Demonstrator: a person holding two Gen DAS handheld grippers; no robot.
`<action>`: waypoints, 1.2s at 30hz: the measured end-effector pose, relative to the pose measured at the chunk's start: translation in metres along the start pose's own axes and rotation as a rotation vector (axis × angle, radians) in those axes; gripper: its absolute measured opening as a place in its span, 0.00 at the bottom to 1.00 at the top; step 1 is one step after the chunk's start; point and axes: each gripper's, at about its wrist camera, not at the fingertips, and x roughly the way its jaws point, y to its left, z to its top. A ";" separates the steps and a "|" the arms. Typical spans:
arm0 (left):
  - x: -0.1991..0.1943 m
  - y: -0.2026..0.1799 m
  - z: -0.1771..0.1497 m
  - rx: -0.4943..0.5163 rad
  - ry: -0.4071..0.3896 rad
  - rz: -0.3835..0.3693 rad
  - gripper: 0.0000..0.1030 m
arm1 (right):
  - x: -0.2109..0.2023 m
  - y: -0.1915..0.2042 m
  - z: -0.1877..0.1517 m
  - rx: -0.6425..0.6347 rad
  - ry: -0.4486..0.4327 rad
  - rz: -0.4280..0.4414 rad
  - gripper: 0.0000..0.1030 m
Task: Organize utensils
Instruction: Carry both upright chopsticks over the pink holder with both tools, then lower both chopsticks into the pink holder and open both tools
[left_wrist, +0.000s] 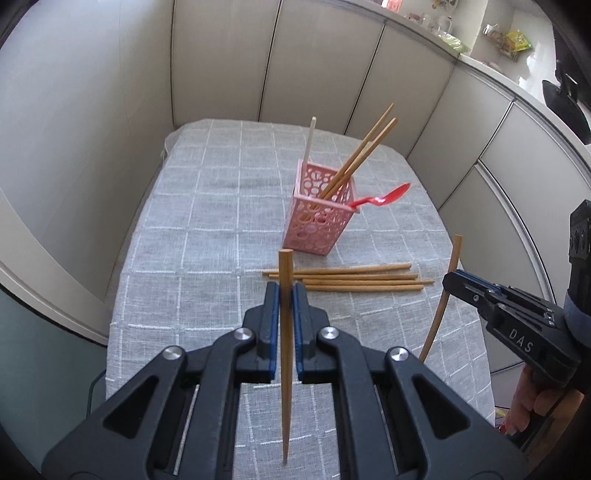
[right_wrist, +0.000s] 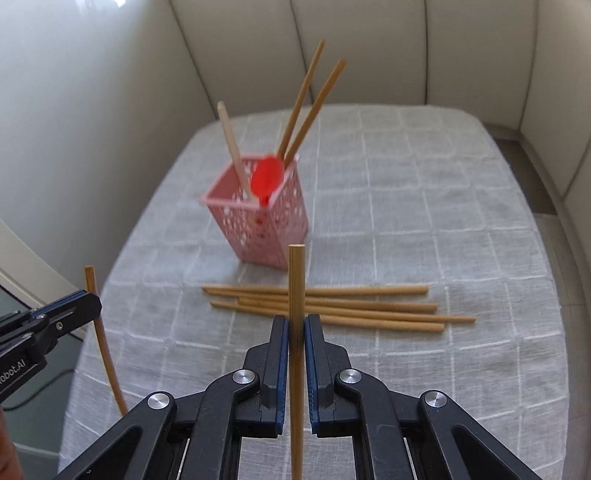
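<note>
A pink perforated utensil basket (left_wrist: 320, 216) (right_wrist: 258, 218) stands upright on the grey checked tablecloth (left_wrist: 207, 229). It holds two brown chopsticks (left_wrist: 360, 158), a pale stick (left_wrist: 309, 144) and a red spoon (left_wrist: 384, 199) (right_wrist: 267, 177). Several brown chopsticks (left_wrist: 347, 278) (right_wrist: 332, 306) lie flat in front of it. My left gripper (left_wrist: 285, 291) is shut on one upright chopstick (left_wrist: 285, 354), above the table near the pile. My right gripper (right_wrist: 296, 325) is shut on another upright chopstick (right_wrist: 296, 332); it also shows in the left wrist view (left_wrist: 448, 286).
Beige panelled walls (left_wrist: 221, 66) close in behind and left of the table. A counter with jars and packets (left_wrist: 509, 40) runs along the upper right. The left gripper also shows at the left edge of the right wrist view (right_wrist: 88, 301).
</note>
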 end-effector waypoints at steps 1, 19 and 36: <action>-0.007 -0.002 0.002 0.003 -0.029 -0.002 0.08 | -0.007 -0.001 0.002 0.011 -0.028 0.005 0.07; -0.100 -0.007 0.082 -0.027 -0.454 0.014 0.07 | -0.110 0.014 0.064 0.109 -0.450 0.073 0.07; -0.016 -0.074 0.134 0.259 -0.379 0.058 0.07 | -0.046 -0.005 0.125 0.123 -0.470 0.089 0.07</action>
